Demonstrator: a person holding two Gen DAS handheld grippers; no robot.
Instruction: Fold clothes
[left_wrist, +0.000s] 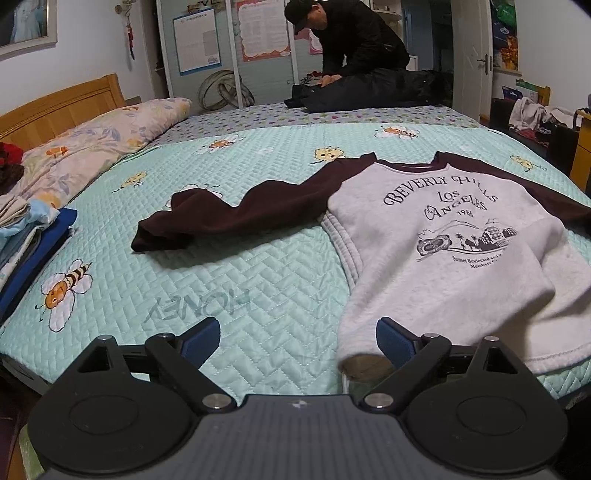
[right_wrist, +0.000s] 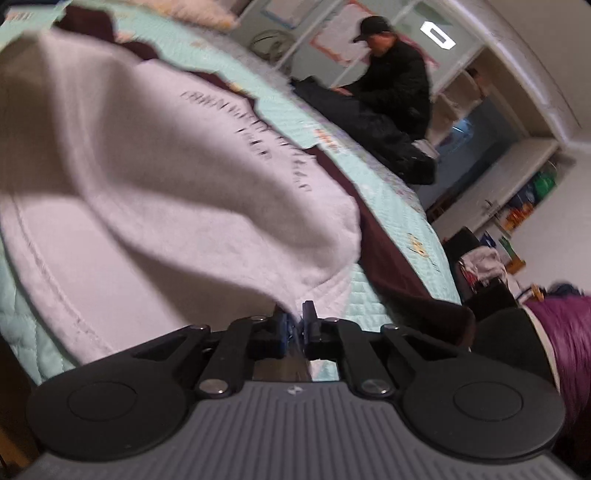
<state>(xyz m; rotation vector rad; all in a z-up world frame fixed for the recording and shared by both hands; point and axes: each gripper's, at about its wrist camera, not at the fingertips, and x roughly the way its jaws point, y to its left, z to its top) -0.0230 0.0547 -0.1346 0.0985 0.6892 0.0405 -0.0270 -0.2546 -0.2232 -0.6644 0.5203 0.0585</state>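
Pinched between the narrow jaws of the right gripper (right_wrist: 294, 317): a white hem corner of the sweatshirt (left_wrist: 454, 229), lifted off the quilt (left_wrist: 221, 266). Spread chest-up on the bed otherwise, collar far, one dark sleeve (left_wrist: 236, 210) trailing left. Wide apart on the left gripper (left_wrist: 295, 339), holding nothing, with the other hem corner (left_wrist: 354, 354) just right of its jaws and nearest to it.

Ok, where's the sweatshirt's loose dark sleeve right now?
In the left wrist view, the dark sleeve lies stretched leftward from the sweatshirt across the bee-print quilt, pointing toward the folded stack.
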